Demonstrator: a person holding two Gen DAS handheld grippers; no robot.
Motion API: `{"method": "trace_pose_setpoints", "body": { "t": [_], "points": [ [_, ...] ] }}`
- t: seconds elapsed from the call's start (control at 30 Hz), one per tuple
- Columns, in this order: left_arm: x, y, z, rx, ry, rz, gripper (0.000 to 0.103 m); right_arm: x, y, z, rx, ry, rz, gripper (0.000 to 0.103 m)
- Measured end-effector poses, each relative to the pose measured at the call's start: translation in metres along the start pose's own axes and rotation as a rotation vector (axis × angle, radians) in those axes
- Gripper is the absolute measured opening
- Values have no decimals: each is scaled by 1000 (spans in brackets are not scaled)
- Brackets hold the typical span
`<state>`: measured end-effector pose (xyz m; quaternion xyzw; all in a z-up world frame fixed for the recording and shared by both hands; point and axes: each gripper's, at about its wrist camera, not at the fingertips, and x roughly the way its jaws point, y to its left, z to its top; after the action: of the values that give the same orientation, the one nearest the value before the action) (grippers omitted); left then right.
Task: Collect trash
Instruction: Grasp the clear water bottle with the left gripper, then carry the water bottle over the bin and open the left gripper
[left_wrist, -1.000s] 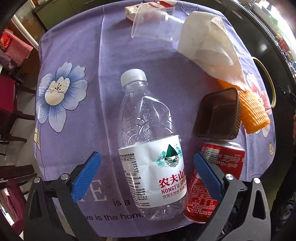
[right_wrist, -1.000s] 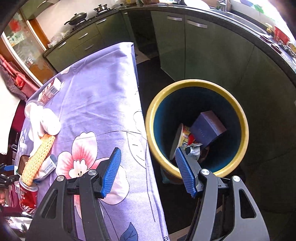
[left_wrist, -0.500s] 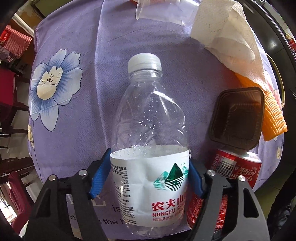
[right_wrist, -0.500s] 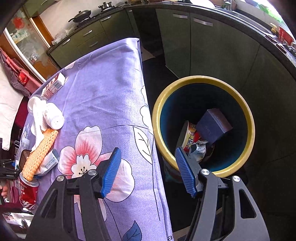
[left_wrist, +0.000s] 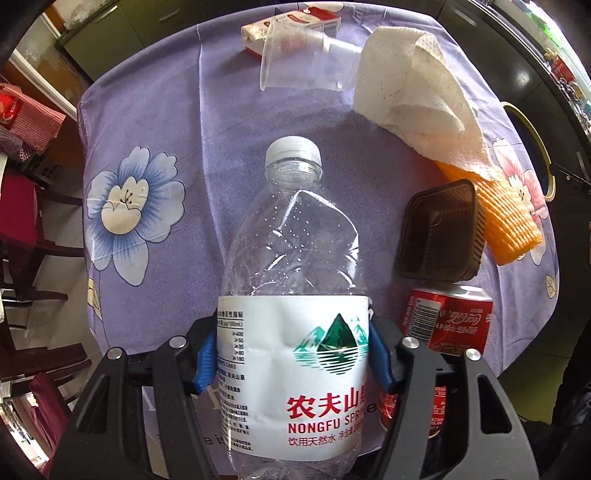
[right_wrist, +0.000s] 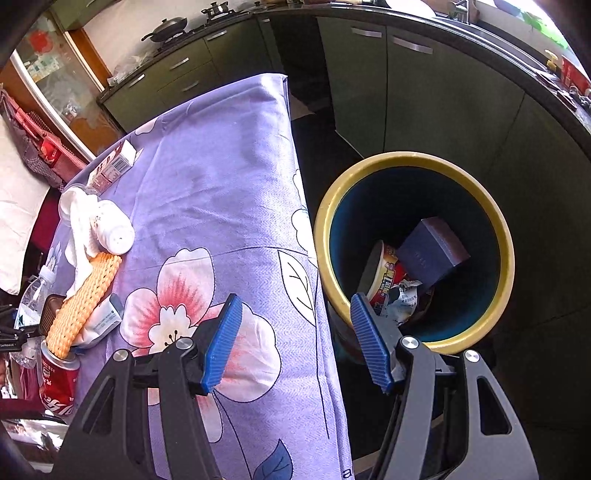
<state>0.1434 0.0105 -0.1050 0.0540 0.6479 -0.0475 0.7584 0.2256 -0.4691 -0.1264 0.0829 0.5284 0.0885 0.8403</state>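
Note:
An empty clear water bottle (left_wrist: 295, 258) with a white cap and a white label fills the left wrist view. My left gripper (left_wrist: 291, 354) points straight down over the table. Its jaws are closing, and both blue pads press on the bottle's label. The same bottle (right_wrist: 35, 291) shows small at the far left of the right wrist view. My right gripper (right_wrist: 295, 343) hangs open with nothing between its fingers, over the table's edge and beside a yellow-rimmed bin (right_wrist: 506, 236) that holds a dark box and a noodle cup.
On the purple flowered tablecloth (left_wrist: 221, 129) lie a red can (left_wrist: 450, 317), a brown plastic tray (left_wrist: 439, 236), an orange foam net (left_wrist: 506, 221), a crumpled paper towel (left_wrist: 417, 92), a clear cup (left_wrist: 299, 59) and a small carton (left_wrist: 295, 22). Kitchen cabinets (right_wrist: 406, 92) stand behind the bin.
The left jaws came down around the lying bottle and shut on its label. The bottle now stands clear of the cloth in the grip. The right gripper has barely moved.

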Motion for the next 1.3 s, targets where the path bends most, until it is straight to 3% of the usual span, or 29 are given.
{"method": "trace_pose_setpoints", "body": {
  "t": [0.17,0.33,0.43,0.63,0.8,0.97,1.13,1.3],
  "points": [
    [-24,0,5,23,-56,8,62,1,1,-1,-3,2,5,61],
    [-61,-28,11,99,-127,-6,62,-10,-5,-2,6,-19,5,61],
    [-81,-66,20,186,-175,-32,62,-24,-15,-5,24,-44,-4,61],
    [-91,-170,70,386,-220,-130,62,-56,-55,-23,81,-91,-53,61],
    [-63,-273,120,529,-167,-227,62,-79,-99,-49,149,-112,-93,61],
    [-13,-358,168,583,-89,-274,62,-90,-138,-72,216,-107,-120,61],
    [37,-409,204,572,-24,-287,62,-91,-169,-86,270,-90,-136,61],
    [56,-433,229,554,-58,-284,65,-88,-183,-91,292,-76,-132,61]
  ]
}}
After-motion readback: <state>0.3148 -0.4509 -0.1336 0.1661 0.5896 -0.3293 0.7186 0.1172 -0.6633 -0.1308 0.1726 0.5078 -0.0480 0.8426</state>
